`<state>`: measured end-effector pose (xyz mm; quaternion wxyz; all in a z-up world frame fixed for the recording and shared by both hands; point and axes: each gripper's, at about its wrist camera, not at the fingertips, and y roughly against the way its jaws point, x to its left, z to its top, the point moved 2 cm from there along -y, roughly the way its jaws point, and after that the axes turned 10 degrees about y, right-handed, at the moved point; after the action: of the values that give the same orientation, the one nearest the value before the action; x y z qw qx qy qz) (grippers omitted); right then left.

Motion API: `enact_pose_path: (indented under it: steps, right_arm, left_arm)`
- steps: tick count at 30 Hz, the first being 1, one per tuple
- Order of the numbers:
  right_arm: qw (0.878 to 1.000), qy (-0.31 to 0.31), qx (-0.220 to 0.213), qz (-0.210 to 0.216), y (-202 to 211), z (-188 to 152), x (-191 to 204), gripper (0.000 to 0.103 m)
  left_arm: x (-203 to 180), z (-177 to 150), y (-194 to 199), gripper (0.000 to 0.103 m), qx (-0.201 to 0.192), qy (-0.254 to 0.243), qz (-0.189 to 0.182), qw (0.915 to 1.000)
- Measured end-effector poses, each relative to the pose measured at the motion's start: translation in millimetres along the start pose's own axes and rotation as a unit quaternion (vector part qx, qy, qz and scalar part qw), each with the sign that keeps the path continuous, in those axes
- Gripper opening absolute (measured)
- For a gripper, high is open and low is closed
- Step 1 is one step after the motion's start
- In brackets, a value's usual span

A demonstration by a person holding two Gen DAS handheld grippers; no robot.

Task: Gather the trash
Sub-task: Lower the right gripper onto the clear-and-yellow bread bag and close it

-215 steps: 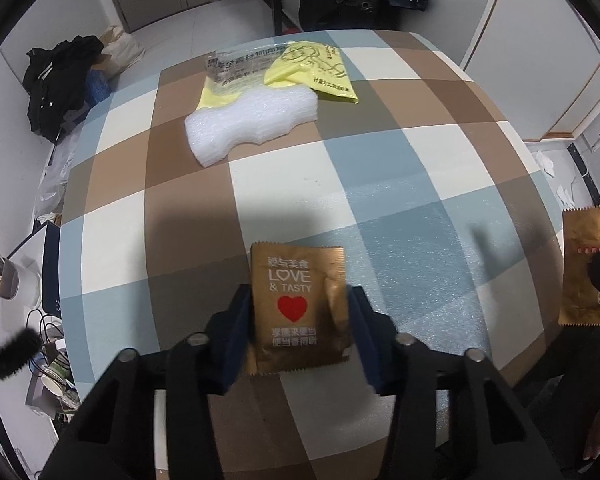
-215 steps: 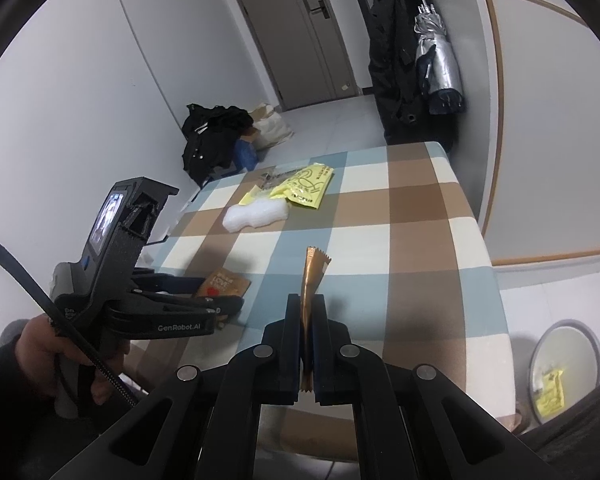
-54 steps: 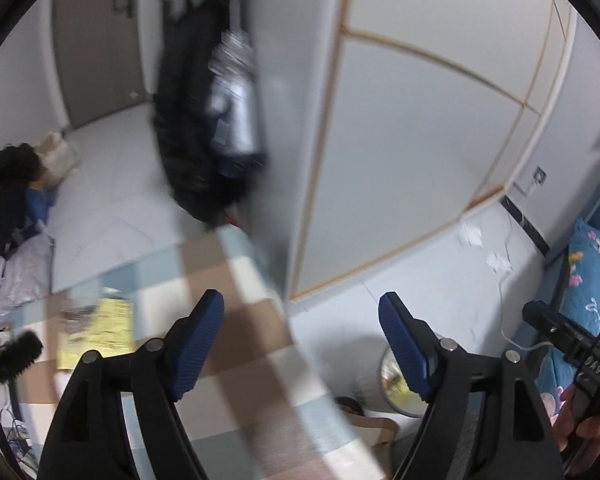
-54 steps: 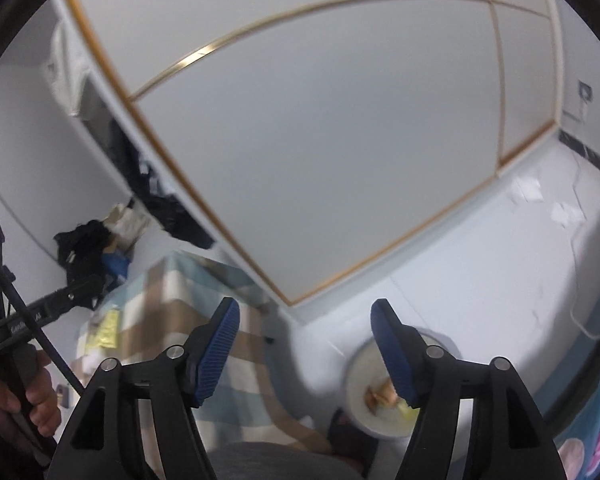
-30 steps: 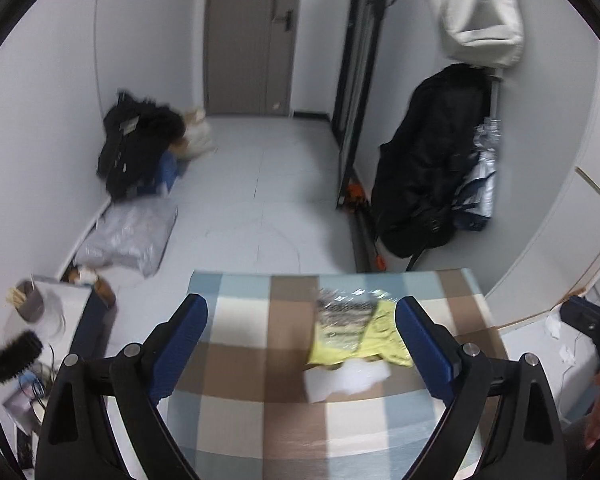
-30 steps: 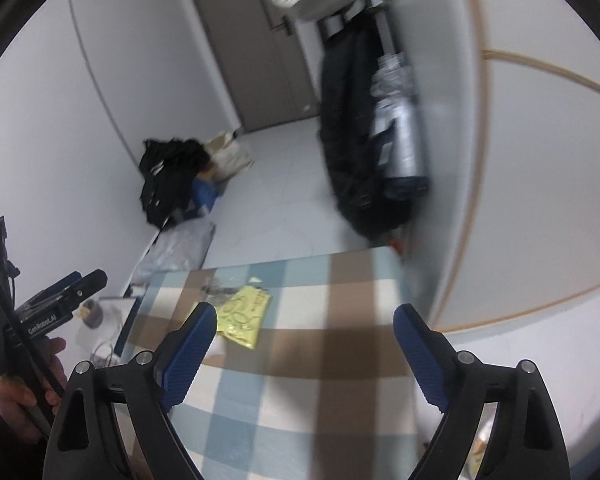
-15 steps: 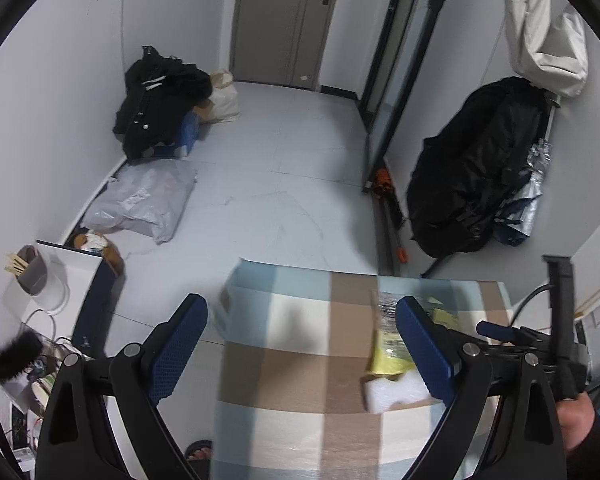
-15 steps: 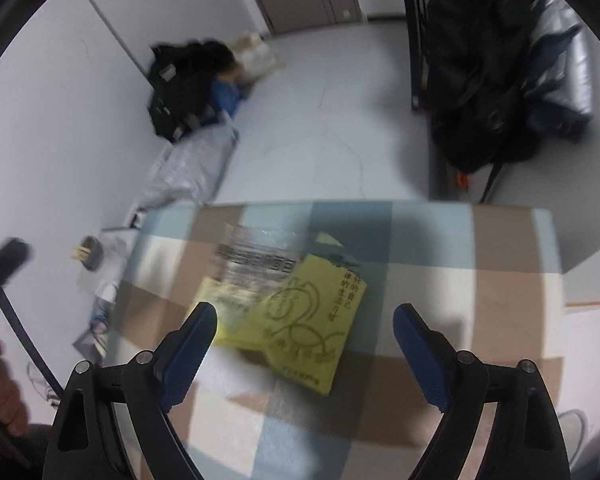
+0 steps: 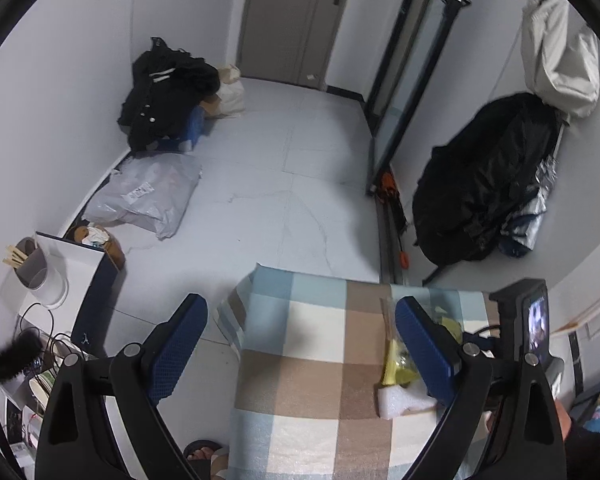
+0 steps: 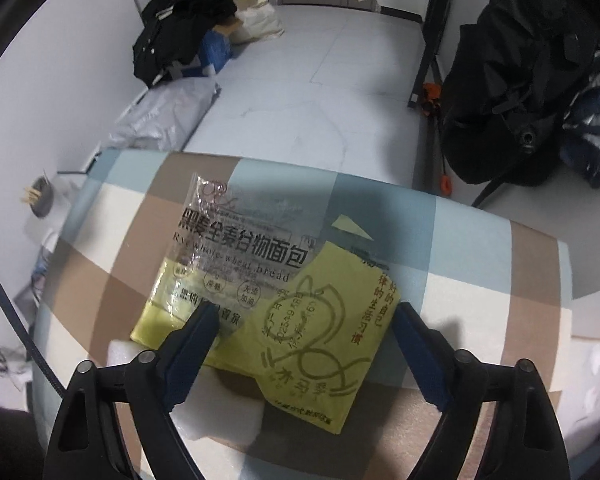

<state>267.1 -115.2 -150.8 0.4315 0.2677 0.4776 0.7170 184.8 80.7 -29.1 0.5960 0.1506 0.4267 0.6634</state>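
Observation:
A yellow wrapper (image 10: pixel 312 340) lies on the checked tablecloth (image 10: pixel 480 240), overlapping a clear bread bag (image 10: pixel 236 240) and a white foam piece (image 10: pixel 224 404). My right gripper (image 10: pixel 304 340) points steeply down over them, its jaws closing, with the yellow wrapper between the blue fingers (image 10: pixel 196 340) but not pinched. In the left wrist view my left gripper (image 9: pixel 298 344) hangs open and empty above the table's far left corner (image 9: pixel 312 364). There the yellow wrapper (image 9: pixel 394 364) and foam (image 9: pixel 396 400) peek out beside its right finger, half hidden.
On the floor beyond the table lie a black jacket pile (image 9: pixel 168 92) and a grey plastic bag (image 9: pixel 144 196). A black coat (image 9: pixel 484 184) hangs at the right. A white side table with a cup (image 9: pixel 40 276) stands at the left. A sandalled foot (image 9: pixel 204 450) shows below.
The right gripper has dropped close over the yellow wrapper and its jaws have narrowed a little. The left gripper slid slightly sideways. The brown sachets both held seconds ago are gone from the jaws.

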Motion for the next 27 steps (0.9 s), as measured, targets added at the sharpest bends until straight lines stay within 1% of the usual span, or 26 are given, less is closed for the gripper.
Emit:
enact_pose_path:
  steps: [1,2,4,5,6,7,9,11,13,17,21,22,24,25,27]
  right_arm:
    - [1.000,0.000,0.003,-0.006,0.6,0.2,-0.5,0.076]
    - [1.000,0.000,0.005,-0.011,1.1,0.9,-1.1,0.072]
    - [1.000,-0.002,0.003,-0.014,4.1,0.6,-3.2,0.053]
    - [1.000,-0.003,0.001,-0.015,5.7,0.3,-4.7,0.048]
    - [1.000,-0.002,0.000,-0.020,6.7,-0.5,-5.2,0.036]
    - [1.000,0.001,-0.006,-0.026,8.4,-1.8,-5.3,0.026]
    - [0.999,0.011,-0.019,-0.038,8.9,-4.5,-2.7,0.025]
    - [0.999,0.013,-0.029,-0.036,9.7,-6.9,-0.7,0.022]
    - [0.999,0.009,-0.032,-0.025,10.6,-6.2,-0.4,0.009]
    - [0.999,-0.011,-0.052,-0.008,21.9,-8.6,-8.7,0.006]
    - [0.996,-0.041,-0.077,0.000,42.2,-10.6,-27.0,0.006]
    - [0.995,-0.051,-0.087,0.004,48.5,-11.1,-32.4,0.006]
    - [0.993,-0.055,-0.107,0.009,65.0,-12.7,-41.4,0.006]
    - [0.992,-0.050,-0.114,0.005,71.2,-14.2,-42.2,0.006]
    - [0.990,-0.049,-0.133,0.004,88.5,-21.6,-47.3,0.006]
  left_arm:
    - [1.7,0.9,-0.5,0.093,0.000,0.003,0.002,1.0000]
    - [3.7,1.2,-1.6,0.093,0.002,0.009,0.002,1.0000]
    - [6.3,1.3,-4.8,0.093,0.010,0.019,0.000,0.9998]
    - [7.1,1.3,-5.6,0.093,0.013,0.024,-0.002,0.9996]
    - [7.9,1.4,-6.2,0.093,0.015,0.027,-0.002,0.9995]
    - [8.3,1.5,-6.3,0.093,0.015,0.029,-0.001,0.9995]
    - [8.2,1.9,-4.3,0.093,0.014,0.031,-0.003,0.9994]
    - [8.1,2.1,-2.6,0.093,0.010,0.034,-0.005,0.9994]
    - [7.8,1.4,-2.4,0.093,0.007,0.032,0.000,0.9995]
    - [2.8,-2.1,-5.4,0.093,0.018,0.029,-0.005,0.9994]
    - [-8.8,-9.0,-4.8,0.093,0.031,0.007,-0.026,0.9992]
    - [-13.0,-12.0,-6.4,0.093,0.039,-0.003,-0.032,0.9987]
    - [-21.3,-19.0,-12.4,0.093,0.077,-0.017,-0.060,0.9951]
    - [-27.3,-24.9,-17.8,0.093,0.107,-0.026,-0.086,0.9902]
    - [-38.4,-35.4,-26.5,0.093,0.145,-0.043,-0.109,0.9825]
